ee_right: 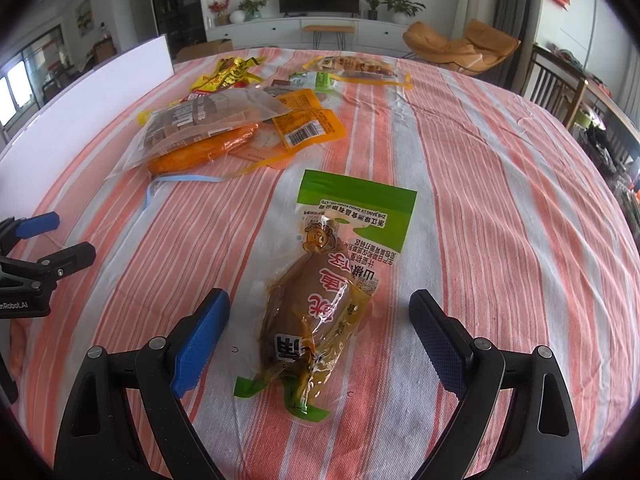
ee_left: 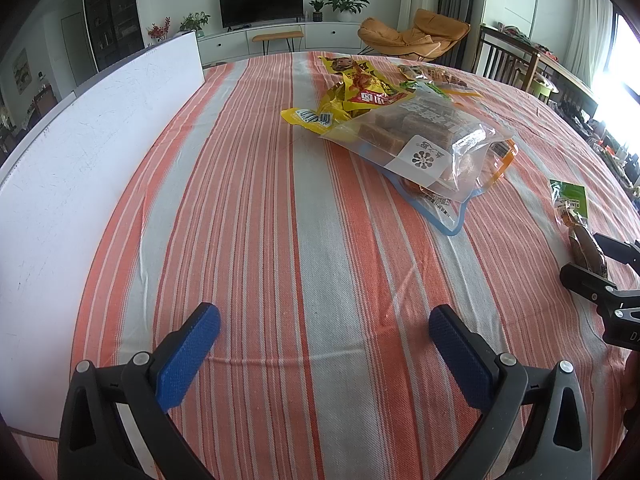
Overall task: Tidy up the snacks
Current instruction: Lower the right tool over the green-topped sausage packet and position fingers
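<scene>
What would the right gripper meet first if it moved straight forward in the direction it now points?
The right gripper is open, and the green-topped snack packet already lies between its fingers on the striped tablecloth. It would probably meet this packet first, though its height above it is unclear.

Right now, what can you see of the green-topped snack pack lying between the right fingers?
The green-topped snack pack is a glossy clear plastic pouch with a green header and green bottom corners, white printed text and a brown food piece inside. It looks sealed and lies flat on the striped tablecloth, apart from the snack pile. The open right gripper straddles it without touching.
</scene>
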The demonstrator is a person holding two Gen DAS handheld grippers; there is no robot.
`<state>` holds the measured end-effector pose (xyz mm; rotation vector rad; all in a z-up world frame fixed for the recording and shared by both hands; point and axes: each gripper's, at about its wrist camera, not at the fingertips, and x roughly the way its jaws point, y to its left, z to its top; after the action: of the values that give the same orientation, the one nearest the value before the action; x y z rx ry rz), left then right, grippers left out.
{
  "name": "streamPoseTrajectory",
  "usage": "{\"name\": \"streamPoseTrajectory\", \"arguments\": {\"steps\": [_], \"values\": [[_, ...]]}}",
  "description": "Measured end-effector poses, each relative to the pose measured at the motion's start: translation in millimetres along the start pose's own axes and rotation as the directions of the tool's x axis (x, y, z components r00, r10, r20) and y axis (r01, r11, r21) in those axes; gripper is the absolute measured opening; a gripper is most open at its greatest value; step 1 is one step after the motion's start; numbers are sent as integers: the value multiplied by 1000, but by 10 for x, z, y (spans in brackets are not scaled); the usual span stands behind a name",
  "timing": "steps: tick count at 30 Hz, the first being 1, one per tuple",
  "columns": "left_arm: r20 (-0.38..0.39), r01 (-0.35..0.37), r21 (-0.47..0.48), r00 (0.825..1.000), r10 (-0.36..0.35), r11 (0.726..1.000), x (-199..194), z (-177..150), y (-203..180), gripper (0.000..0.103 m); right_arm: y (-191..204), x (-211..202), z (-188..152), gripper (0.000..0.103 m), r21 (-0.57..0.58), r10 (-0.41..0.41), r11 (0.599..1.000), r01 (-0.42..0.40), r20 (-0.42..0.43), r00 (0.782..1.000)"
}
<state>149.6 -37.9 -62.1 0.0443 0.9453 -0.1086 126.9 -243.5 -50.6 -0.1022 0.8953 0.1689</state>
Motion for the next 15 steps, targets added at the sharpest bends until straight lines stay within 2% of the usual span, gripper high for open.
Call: {"name": "streamPoseTrajectory", "arguments": {"steps": [8, 11, 13, 15], "values": [[0, 2, 0, 1000, -2, 1000, -1, 1, 2, 103, -4, 0, -1, 93, 1, 0, 1000, 0, 0, 1000], [-4, 21, 30, 1000, -21, 999, -12, -12, -8, 103, -10, 1, -3, 93, 3, -2, 1000, 2, 0, 1000], [-49, 59, 94, 997, -55, 994, -25, -12, -18, 103, -11, 0, -3, 93, 4, -3, 1000, 3, 0, 1000], [-101, 88, 102, 992, -78, 991, -63, 58, 16, 103, -19, -1, -3, 93, 7, -4, 1000, 4, 0, 1000]]}}
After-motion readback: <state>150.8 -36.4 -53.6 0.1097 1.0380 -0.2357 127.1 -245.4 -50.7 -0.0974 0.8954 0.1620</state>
